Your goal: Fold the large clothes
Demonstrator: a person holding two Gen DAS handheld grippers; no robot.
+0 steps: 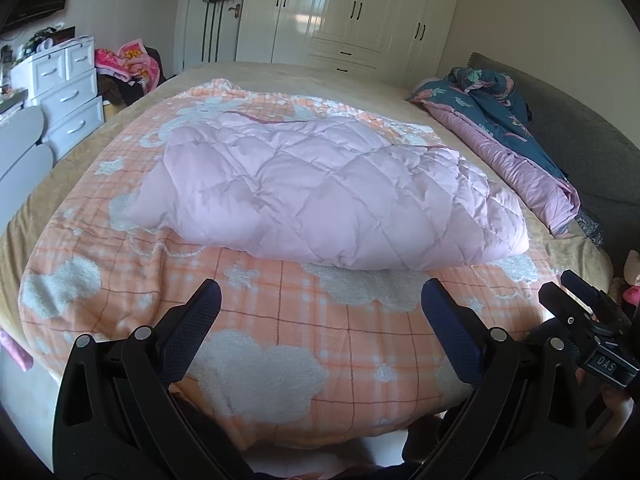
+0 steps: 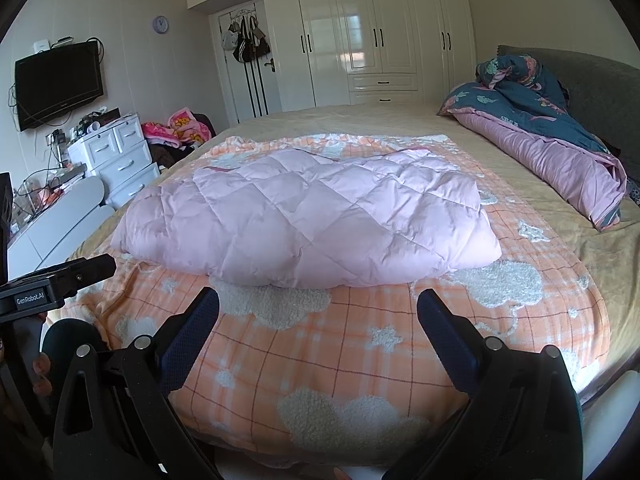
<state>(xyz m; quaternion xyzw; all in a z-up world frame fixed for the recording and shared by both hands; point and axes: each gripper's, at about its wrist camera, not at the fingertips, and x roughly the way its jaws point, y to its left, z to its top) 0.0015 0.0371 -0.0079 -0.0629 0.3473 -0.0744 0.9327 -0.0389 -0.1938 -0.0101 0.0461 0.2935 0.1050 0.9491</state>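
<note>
A pale pink quilted padded garment point(image 1: 320, 192) point(image 2: 308, 216) lies folded in a thick bundle on an orange checked blanket point(image 1: 280, 320) point(image 2: 340, 344) with white fluffy clouds, spread over the bed. My left gripper point(image 1: 320, 292) is open, held above the blanket's near edge, short of the bundle, with nothing between its fingers. My right gripper point(image 2: 318, 300) is open too, just in front of the bundle's near edge, and it also shows at the right of the left wrist view. Neither touches the garment.
A rolled blue floral and mauve duvet point(image 1: 504, 128) point(image 2: 552, 136) lies along the grey headboard point(image 2: 600, 88) at the right. White drawers point(image 1: 68, 92) point(image 2: 116, 156) and a clothes heap point(image 2: 176, 128) stand left of the bed. Wardrobes point(image 2: 360, 32) line the back wall.
</note>
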